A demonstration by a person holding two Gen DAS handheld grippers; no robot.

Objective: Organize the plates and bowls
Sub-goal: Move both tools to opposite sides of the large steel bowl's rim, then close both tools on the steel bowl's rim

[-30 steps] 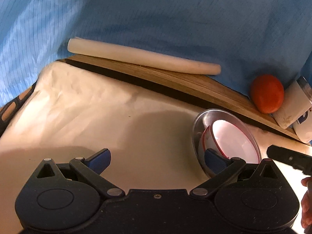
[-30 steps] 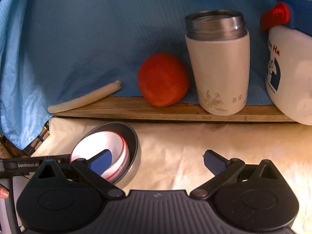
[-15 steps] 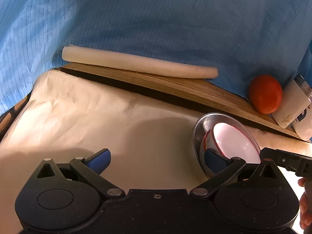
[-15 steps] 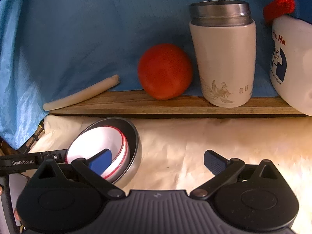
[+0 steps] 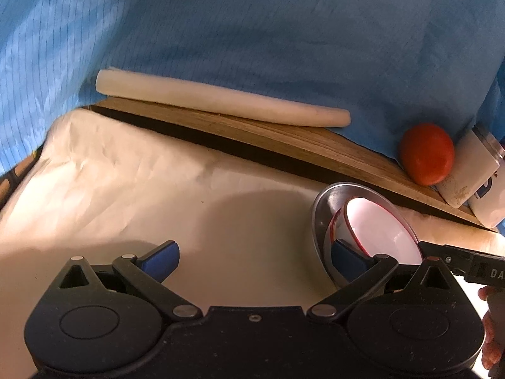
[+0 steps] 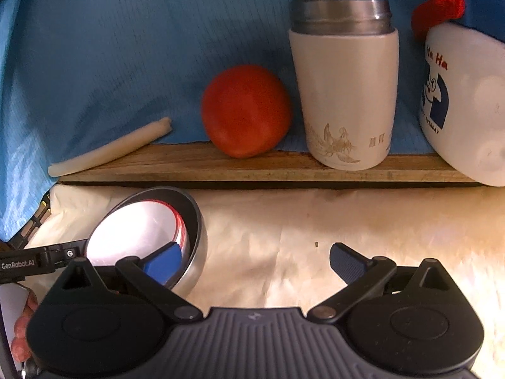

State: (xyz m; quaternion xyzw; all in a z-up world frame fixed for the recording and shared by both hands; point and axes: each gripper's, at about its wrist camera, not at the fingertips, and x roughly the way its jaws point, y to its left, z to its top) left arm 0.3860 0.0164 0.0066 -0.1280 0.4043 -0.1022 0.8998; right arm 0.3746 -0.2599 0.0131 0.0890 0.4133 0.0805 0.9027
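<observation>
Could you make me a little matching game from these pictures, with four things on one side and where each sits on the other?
Things:
1. white bowl with red rim
2. tomato
3. white stick
4. metal bowl

Places:
A. on the pale paper sheet
B. lying at the wooden shelf's far left
C. nested inside the metal bowl
D. on the shelf, just left of the cream tumbler

Pairs: 1-C, 2-D, 3-B, 4-A

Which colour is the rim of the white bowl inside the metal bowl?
Red, a thin line around the white bowl; clearest in the left wrist view.
</observation>
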